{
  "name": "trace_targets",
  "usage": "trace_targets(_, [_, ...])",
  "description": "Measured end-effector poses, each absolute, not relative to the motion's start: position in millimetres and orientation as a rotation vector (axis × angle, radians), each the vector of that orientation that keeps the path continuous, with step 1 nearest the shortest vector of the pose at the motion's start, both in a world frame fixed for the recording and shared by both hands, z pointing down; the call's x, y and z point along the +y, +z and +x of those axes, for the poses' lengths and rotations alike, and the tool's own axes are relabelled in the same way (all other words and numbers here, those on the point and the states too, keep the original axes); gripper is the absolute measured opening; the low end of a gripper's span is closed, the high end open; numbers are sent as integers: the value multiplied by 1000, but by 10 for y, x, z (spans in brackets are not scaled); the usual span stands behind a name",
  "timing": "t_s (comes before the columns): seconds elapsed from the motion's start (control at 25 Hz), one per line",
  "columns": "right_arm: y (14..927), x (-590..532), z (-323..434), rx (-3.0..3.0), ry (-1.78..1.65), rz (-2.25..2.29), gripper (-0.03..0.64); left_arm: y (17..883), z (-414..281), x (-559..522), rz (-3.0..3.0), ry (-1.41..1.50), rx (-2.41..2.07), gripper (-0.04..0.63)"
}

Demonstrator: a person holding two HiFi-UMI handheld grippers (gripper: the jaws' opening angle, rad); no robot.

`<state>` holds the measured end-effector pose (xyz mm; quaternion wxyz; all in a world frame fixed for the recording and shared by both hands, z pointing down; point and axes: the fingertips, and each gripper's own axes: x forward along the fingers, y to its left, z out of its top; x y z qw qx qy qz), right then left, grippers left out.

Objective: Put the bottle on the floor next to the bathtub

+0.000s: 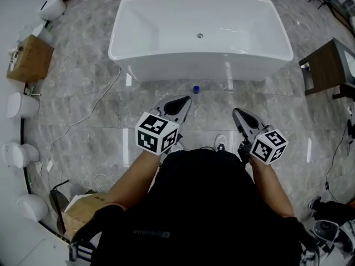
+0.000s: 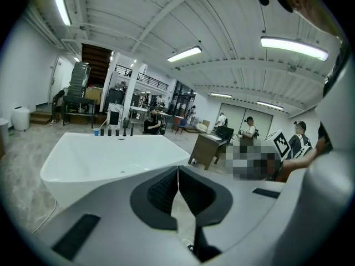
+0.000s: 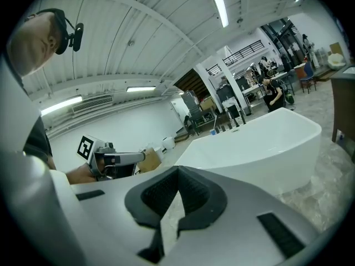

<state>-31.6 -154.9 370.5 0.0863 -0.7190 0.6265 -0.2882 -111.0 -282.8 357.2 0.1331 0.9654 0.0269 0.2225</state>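
The bottle point(image 1: 195, 89) sits apart, ahead of the left gripper's point(image 1: 186, 100) closed jaws.

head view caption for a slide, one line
Left tool and right tool shut and empty; blue-capped bottle on the floor beside the bathtub

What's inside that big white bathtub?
The bathtub looks empty: only a small drain shows on its bare white bottom. The inside of the near wall is hidden behind the rim, so anything tucked against it cannot be seen.

wooden side table point(image 1: 326, 66) right | cardboard box point(image 1: 83, 208) lower left | wooden box point(image 1: 30, 58) upper left
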Motion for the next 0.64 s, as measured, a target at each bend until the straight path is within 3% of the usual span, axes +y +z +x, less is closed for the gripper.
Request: trace_targets(0.64, [3624, -1553, -262, 1893, -845, -2137, 35, 3509, -1073, -2809, 2808, 643, 78, 17])
